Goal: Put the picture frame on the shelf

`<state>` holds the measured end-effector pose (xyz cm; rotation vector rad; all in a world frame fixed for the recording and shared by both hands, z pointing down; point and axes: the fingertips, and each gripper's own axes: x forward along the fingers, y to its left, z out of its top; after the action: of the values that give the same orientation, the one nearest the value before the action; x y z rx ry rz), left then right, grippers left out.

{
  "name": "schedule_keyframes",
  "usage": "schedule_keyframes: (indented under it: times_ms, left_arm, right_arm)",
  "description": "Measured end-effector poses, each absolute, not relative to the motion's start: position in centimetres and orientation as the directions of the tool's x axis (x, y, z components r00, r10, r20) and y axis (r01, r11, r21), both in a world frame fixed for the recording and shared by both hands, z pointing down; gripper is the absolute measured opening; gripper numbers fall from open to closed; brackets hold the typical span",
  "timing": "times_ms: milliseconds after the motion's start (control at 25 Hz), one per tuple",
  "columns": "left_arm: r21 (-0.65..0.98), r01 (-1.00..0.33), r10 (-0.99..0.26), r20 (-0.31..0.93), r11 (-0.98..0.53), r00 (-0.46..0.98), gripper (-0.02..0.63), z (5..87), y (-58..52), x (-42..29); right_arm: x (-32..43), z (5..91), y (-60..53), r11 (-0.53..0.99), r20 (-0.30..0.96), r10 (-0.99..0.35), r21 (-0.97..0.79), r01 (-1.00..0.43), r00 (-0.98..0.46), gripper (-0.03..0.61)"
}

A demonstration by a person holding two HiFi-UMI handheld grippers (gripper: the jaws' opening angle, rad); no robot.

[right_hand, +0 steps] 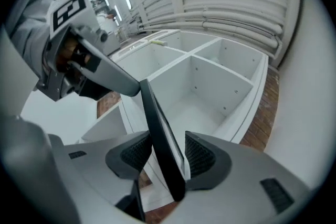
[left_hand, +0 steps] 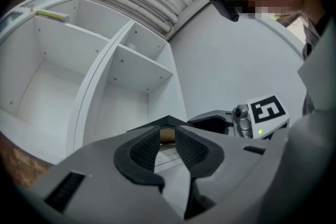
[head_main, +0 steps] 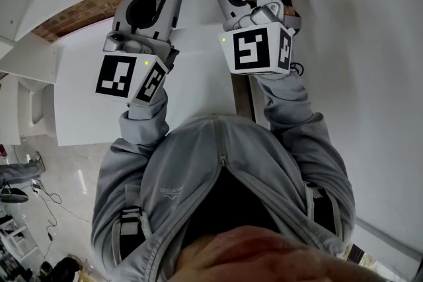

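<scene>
**Item 1, picture frame** (right_hand: 153, 113): black, thin. I have it in the air in front of the shelf, not yet in any compartment. In the right gripper view it stands edge-on and leans a little. I judge that holding it from two sides stops it from swinging on its way in.

**Item 2, right gripper** (right_hand: 167, 153): jaws narrow, closed on the frame's lower edge, the ribbed pads on either face. As I read it, this one carries most of the weight.

**Item 3, left gripper** (left_hand: 167, 151): jaws narrow, pinching a corner of the frame. The brown backing edge shows between the pads. I take this hold to be for steadying and steering.

**Item 4, shelf** (right_hand: 231, 78): white, open-fronted compartments with dividers, all bare as far as I can see. It lies just beyond the frame, well placed for a forward push.

**Item 5, progress**: carrying stage. What remains, by my judgement, is setting the frame down and letting go.
</scene>
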<state>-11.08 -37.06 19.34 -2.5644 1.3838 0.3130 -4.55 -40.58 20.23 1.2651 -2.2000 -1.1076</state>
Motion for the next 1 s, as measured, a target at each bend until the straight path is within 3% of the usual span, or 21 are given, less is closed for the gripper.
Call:
schedule_keyframes:
  times_ms: [200,560,720,1000]
  left_arm:
    - [-0.079,-0.844,-0.803,-0.273,-0.530,0.530,0.094,19.7,-37.5,-11.3]
    - [-0.090,-0.847,-0.811,-0.254,-0.523,0.528,0.094,19.9,-37.8,-11.2]
    - [-0.089,-0.849,-0.814,-0.245,-0.522,0.526,0.094,20.1,-38.0,-11.2]
    - [-0.088,-0.851,-0.820,-0.234,-0.517,0.522,0.094,20.4,-38.5,-11.5]
  right_arm:
    - [-2.3,19.9,-39.3,0.361,-0.101,-0.817,0.678,-0.641,-0.567,0.202]
    - [2.1,20.8,-39.0,0.550,-0.165,-0.773,0.307,-0.777,-0.612,0.199]
    - [2.3,19.7,-38.4,0.590,-0.244,-0.740,0.215,-0.779,-0.627,0.139]
    - [2.4,19.1,-38.7,0.593,-0.294,-0.732,0.169,-0.787,-0.615,0.100]
